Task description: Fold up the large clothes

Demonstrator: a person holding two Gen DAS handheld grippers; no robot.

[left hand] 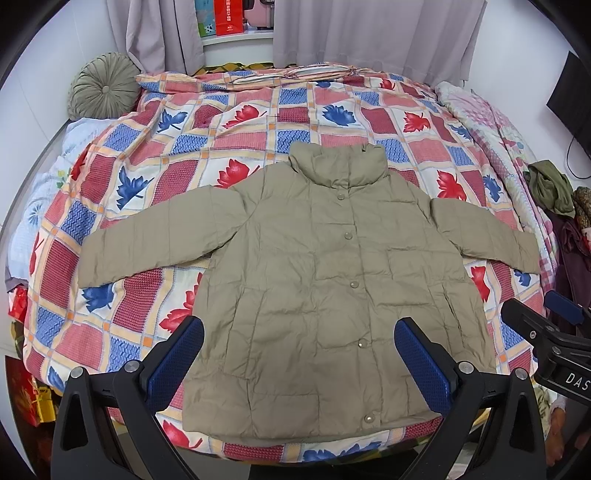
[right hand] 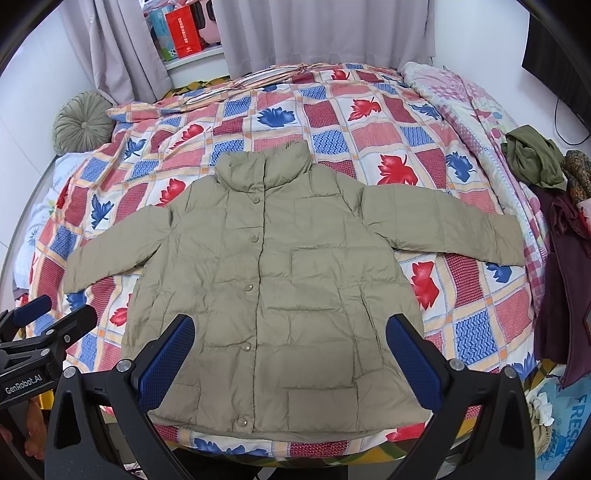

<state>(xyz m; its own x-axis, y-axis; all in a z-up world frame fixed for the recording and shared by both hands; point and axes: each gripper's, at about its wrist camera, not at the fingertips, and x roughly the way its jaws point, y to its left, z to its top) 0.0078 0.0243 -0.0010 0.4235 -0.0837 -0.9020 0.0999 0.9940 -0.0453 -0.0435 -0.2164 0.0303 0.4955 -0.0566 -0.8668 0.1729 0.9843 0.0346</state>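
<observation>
A khaki padded jacket [left hand: 314,273] lies flat and buttoned on the bed, collar away from me, both sleeves spread out to the sides. It also shows in the right wrist view [right hand: 280,280]. My left gripper [left hand: 299,328] is open and empty, held above the jacket's lower hem. My right gripper [right hand: 290,325] is open and empty above the same hem. The right gripper shows at the right edge of the left wrist view [left hand: 543,317]. The left gripper shows at the left edge of the right wrist view [right hand: 48,317].
The bed carries a quilt [left hand: 207,140] checked in red and blue with leaf prints. A round green cushion [left hand: 103,86] sits at the far left. A pile of clothes [right hand: 546,162] lies at the right edge. Grey curtains [left hand: 369,33] hang behind the bed.
</observation>
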